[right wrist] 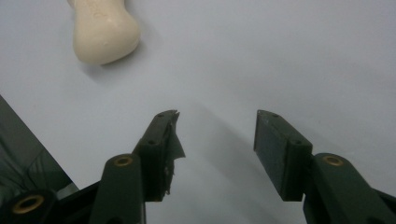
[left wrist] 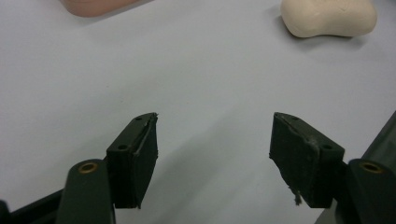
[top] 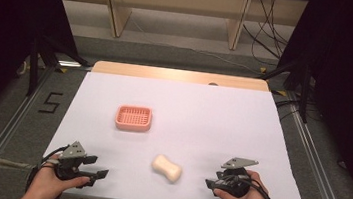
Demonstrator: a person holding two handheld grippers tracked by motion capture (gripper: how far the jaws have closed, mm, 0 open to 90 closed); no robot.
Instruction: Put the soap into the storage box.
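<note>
A cream bar of soap (top: pixel 166 167) lies on the white table cover near the front, between the two hands. A pink slatted soap dish (top: pixel 133 118) sits farther back and to the left. My left gripper (top: pixel 99 170) rests at the front left corner, held by a hand, jaws open over bare cover; its own view has the soap (left wrist: pixel 329 17) at the upper right and the dish edge (left wrist: pixel 95 5) at the top left. My right gripper (top: pixel 209 184) rests at the front right, jaws open and holding nothing. The soap (right wrist: pixel 103 32) lies ahead of it to the left.
The white cover (top: pixel 212 118) spans most of the table, with a wooden strip (top: pixel 182 76) showing at the far edge. Metal rails run along both sides on the floor. Cables (top: pixel 267 37) lie on the floor behind the table at the right.
</note>
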